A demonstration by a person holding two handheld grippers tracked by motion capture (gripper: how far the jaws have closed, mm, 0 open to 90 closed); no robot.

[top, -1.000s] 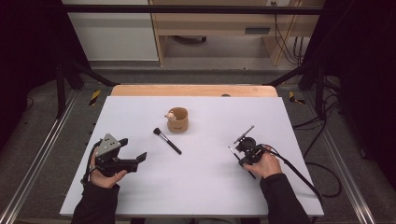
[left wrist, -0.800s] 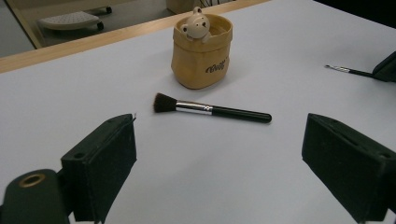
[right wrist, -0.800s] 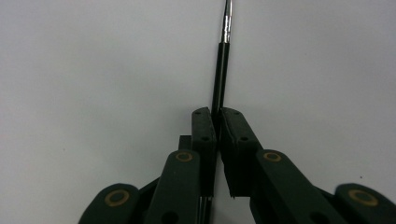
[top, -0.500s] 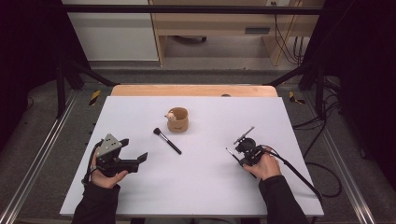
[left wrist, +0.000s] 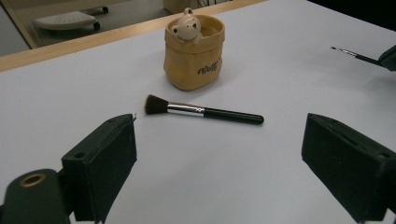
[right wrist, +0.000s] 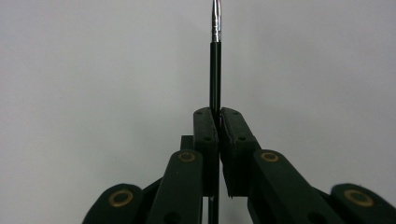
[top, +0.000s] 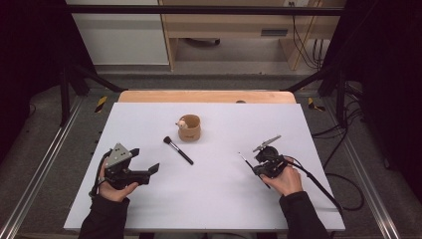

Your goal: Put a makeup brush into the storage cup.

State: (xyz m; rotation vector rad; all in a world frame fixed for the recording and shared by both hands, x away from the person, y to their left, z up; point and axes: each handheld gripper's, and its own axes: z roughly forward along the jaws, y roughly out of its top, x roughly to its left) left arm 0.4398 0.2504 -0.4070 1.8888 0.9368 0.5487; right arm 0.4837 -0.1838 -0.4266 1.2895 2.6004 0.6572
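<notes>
Surface (top: 209, 199) first: a white sheet across the table, with a strip of bare wood at its far edge. On it, toward the far middle, stands a small tan pouch-shaped holder (top: 189, 128) with a bear figure at its rim, upright and seemingly empty of brushes. Just to its near left lies a powder brush (top: 178, 150), flat on the sheet, bristles toward the far left and black handle running toward the near right, apart from the holder.

The left gripper (top: 145, 172) rests at the near left with its jaws spread wide and nothing between them; in the left gripper view the powder brush (left wrist: 203, 111) lies straight ahead of the jaws, crosswise to them, so this hand is clearly the nearer one to it.

The right gripper (right wrist: 218, 122) sits at the near right, jaws pressed together on a thin liner brush (right wrist: 215, 70), pinching its black handle so the shaft points straight out ahead of the jaws. In the high view that brush's tip (top: 241, 155) aims toward the far left, and the holder lies farther off the same way, well apart, so the carry would probably run along the brush's own long axis before tipping it upright over the holder's mouth.
</notes>
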